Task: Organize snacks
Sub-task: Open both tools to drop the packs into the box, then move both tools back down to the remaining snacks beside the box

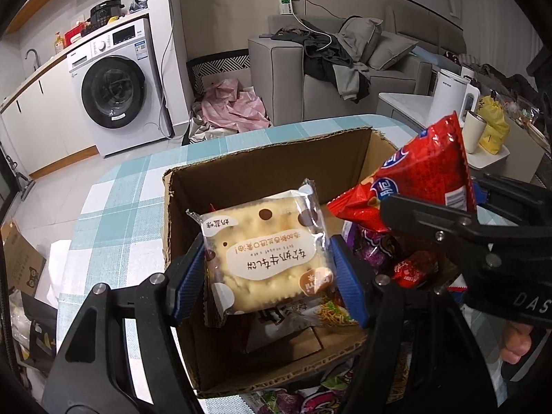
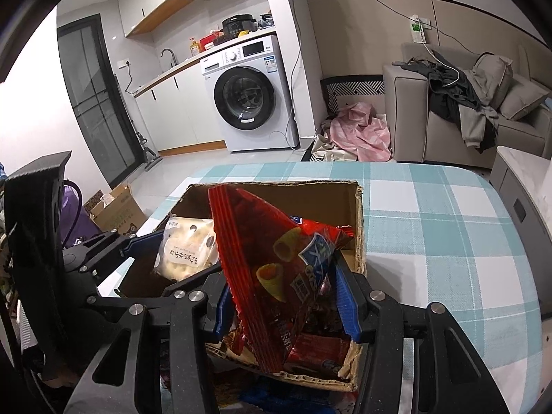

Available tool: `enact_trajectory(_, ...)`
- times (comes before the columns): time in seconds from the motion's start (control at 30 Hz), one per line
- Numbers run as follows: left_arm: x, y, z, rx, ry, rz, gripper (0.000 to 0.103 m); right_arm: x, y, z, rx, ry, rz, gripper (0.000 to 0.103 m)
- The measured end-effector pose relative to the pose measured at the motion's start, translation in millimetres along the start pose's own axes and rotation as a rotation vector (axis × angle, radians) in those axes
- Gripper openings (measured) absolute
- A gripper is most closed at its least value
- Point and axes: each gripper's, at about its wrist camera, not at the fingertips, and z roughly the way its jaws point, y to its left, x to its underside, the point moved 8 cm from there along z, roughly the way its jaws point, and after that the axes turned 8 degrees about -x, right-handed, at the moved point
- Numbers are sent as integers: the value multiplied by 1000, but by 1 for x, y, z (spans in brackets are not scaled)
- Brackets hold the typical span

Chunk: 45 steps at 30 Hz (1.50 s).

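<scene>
An open cardboard box (image 1: 276, 158) (image 2: 360, 238) stands on the checked tablecloth with several snack packs in its bottom. My left gripper (image 1: 267, 276) is shut on a square pale cake pack (image 1: 265, 248) (image 2: 186, 252), held just above the box's near left part. My right gripper (image 2: 281, 296) is shut on a red snack bag (image 2: 276, 265) (image 1: 421, 172), which stands tilted over the box's right side. In the left wrist view the right gripper's black body (image 1: 483, 241) reaches in from the right. A purple pack (image 1: 372, 252) and a small red pack (image 1: 414, 269) lie inside the box.
The teal and white checked table (image 2: 448, 224) extends to the right of the box. More snack packs (image 1: 310, 396) lie on the table at the box's near edge. A washing machine (image 1: 117, 86), a grey sofa (image 1: 345, 79) and a floor carton (image 2: 117, 210) stand beyond the table.
</scene>
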Motion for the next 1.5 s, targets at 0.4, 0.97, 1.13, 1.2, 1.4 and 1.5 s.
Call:
enact_trajectory(0.4, -2, -1, -13, 11, 4, -21, 81, -5, 4, -24, 16, -55, -51, 68)
enact_trajectory(0.97, 19, 6, -87, -10, -56, -52, 102, 18, 8, -81, 12, -90, -45, 103)
enact_trajectory(1.13, 29, 14, -106, -18, -62, -68, 102, 27, 14, -88, 2, -89, -44, 103)
enact_trajectory(1.2, 34, 18, -114, -21, -65, -73, 102, 29, 16, -91, 4, -86, -57, 103)
enact_trajectory(1.4, 47, 25, -121, -25, -46, -90, 102, 39, 19, -99, 6, -88, -55, 103)
enact_trajectory(1.5, 53, 28, -119, -25, -33, -97, 102, 45, 18, -102, 5, -80, -54, 103)
